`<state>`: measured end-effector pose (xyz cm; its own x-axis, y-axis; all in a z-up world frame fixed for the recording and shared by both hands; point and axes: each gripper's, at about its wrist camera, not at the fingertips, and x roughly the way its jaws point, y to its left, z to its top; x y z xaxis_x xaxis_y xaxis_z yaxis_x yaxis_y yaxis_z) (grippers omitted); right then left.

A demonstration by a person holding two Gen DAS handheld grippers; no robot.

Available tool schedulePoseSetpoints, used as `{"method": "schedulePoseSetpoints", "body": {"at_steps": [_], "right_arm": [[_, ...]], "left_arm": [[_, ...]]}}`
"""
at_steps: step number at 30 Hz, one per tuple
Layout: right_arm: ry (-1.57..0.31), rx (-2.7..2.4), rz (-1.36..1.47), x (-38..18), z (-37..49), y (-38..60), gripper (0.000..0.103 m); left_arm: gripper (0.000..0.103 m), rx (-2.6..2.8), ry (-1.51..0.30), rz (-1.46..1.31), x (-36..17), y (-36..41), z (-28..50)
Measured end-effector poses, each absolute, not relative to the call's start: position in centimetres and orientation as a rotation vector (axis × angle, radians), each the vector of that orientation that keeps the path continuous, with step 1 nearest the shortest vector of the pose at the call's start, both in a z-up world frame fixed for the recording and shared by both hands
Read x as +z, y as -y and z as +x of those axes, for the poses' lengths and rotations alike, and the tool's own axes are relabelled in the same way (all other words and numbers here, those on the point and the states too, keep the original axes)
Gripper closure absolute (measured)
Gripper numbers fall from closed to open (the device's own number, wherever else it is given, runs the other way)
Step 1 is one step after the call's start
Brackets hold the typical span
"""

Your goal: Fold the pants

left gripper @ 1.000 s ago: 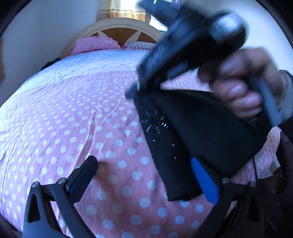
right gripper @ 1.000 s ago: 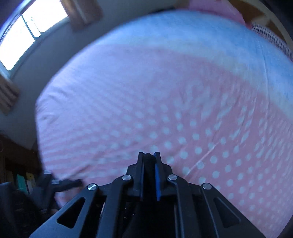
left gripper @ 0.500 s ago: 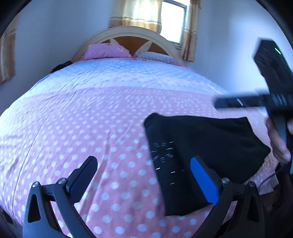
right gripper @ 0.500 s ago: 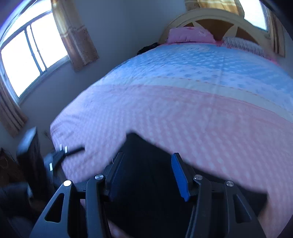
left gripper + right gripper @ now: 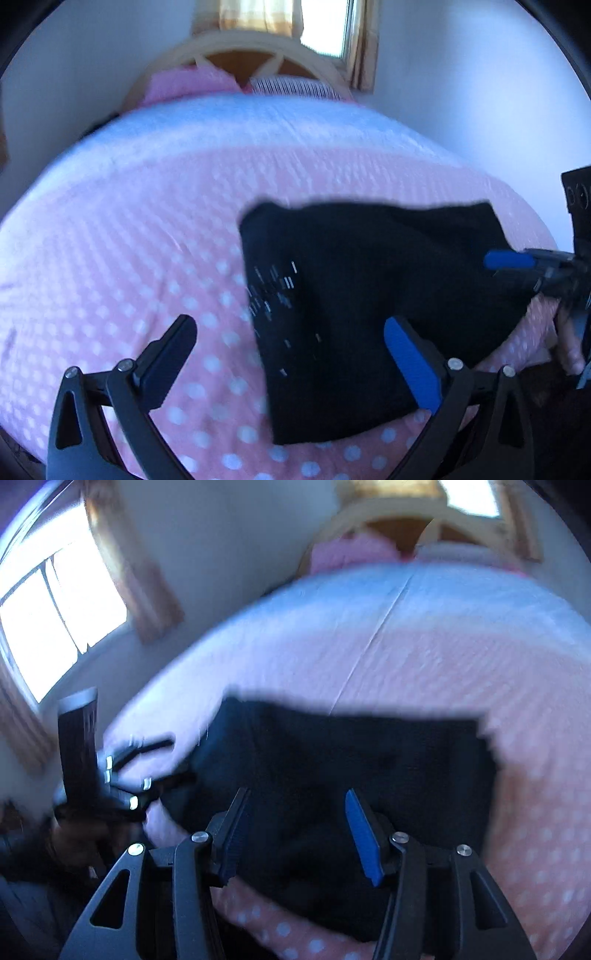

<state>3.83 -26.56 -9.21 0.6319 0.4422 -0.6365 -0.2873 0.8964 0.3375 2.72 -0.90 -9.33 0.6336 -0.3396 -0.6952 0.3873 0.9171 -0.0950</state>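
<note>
Black pants point(image 5: 369, 295) lie folded into a compact block on the pink dotted bedspread point(image 5: 129, 240), near the bed's front right corner. My left gripper point(image 5: 291, 354) hovers open above the pants' left edge with nothing between its fingers. In the right wrist view the same pants point(image 5: 351, 768) fill the middle, and my right gripper point(image 5: 295, 830) stands open just over their near edge, holding nothing. The right gripper's blue pad point(image 5: 509, 260) shows at the far right of the left wrist view. The left gripper's fingers point(image 5: 147, 746) show blurred at the left of the right wrist view.
The bed runs back to a wooden headboard point(image 5: 243, 59) with a pink pillow point(image 5: 188, 83) and a striped pillow point(image 5: 291, 86). A curtained window point(image 5: 55, 627) is on the left wall. A dark box point(image 5: 578, 206) stands by the bed's right edge.
My right gripper let go of the pants, opened and pulled back to the bed's front right. The pants now lie flat on the bed. The left gripper stayed open.
</note>
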Motion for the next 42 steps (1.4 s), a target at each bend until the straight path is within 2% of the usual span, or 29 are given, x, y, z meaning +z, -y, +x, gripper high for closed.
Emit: {"method": "schedulePoseSetpoints", "body": {"at_steps": [2, 5, 10, 19, 20, 21, 22, 28, 30, 32, 33, 34, 35, 42], "right_arm": [[-0.769, 0.335, 0.231, -8.2, 4.3, 28.4, 0.049], [-0.848, 0.312, 0.333, -9.4, 6.7, 31.0, 0.049], [-0.882, 0.27, 0.344, -11.4, 8.2, 31.9, 0.067], [-0.84, 0.164, 0.196, -9.0, 2.0, 30.1, 0.068], [-0.855, 0.168, 0.176, -9.1, 1.3, 29.7, 0.071], [-0.884, 0.167, 0.139, -9.5, 0.7, 29.1, 0.086], [-0.922, 0.151, 0.099, -10.4, 0.1, 28.6, 0.095], [-0.919, 0.165, 0.138, -11.4, -0.7, 29.6, 0.097], [-0.897, 0.176, 0.146, -11.1, -1.0, 29.6, 0.094], [-0.86, 0.183, 0.188, -10.7, -1.3, 30.3, 0.08], [-0.849, 0.182, 0.205, -10.5, -1.3, 30.7, 0.058], [-0.829, 0.171, 0.234, -10.2, -1.2, 31.3, 0.043], [-0.806, 0.149, 0.259, -9.9, -1.0, 31.9, 0.041], [-0.799, 0.071, 0.349, -10.3, 0.6, 33.6, 0.04]], "left_arm": [[0.0, -0.412, -0.74, 0.057, -8.2, 0.9, 3.0], [0.0, -0.431, -0.741, 0.053, -7.7, 2.3, 3.9], [0.0, -0.415, -0.817, 0.224, -10.4, 6.4, 5.7], [0.0, -0.407, -0.793, 0.098, -9.0, 3.0, 4.8], [0.0, -0.398, -0.792, 0.076, -8.9, 2.5, 4.8], [0.0, -0.39, -0.79, 0.059, -9.0, 2.0, 5.0], [0.0, -0.38, -0.789, 0.043, -9.1, 1.4, 4.9], [0.0, -0.351, -0.807, -0.011, -10.7, -0.2, 5.8], [0.0, -0.354, -0.79, -0.029, -10.4, -0.6, 6.1], [0.0, -0.365, -0.781, -0.055, -10.2, -1.1, 6.4], [0.0, -0.371, -0.786, -0.065, -10.3, -1.2, 6.7], [0.0, -0.373, -0.797, -0.067, -10.4, -1.1, 7.0], [0.0, -0.37, -0.801, -0.063, -10.6, -1.0, 7.2], [0.0, -0.369, -0.833, -0.037, -11.7, -0.1, 8.3]]}}
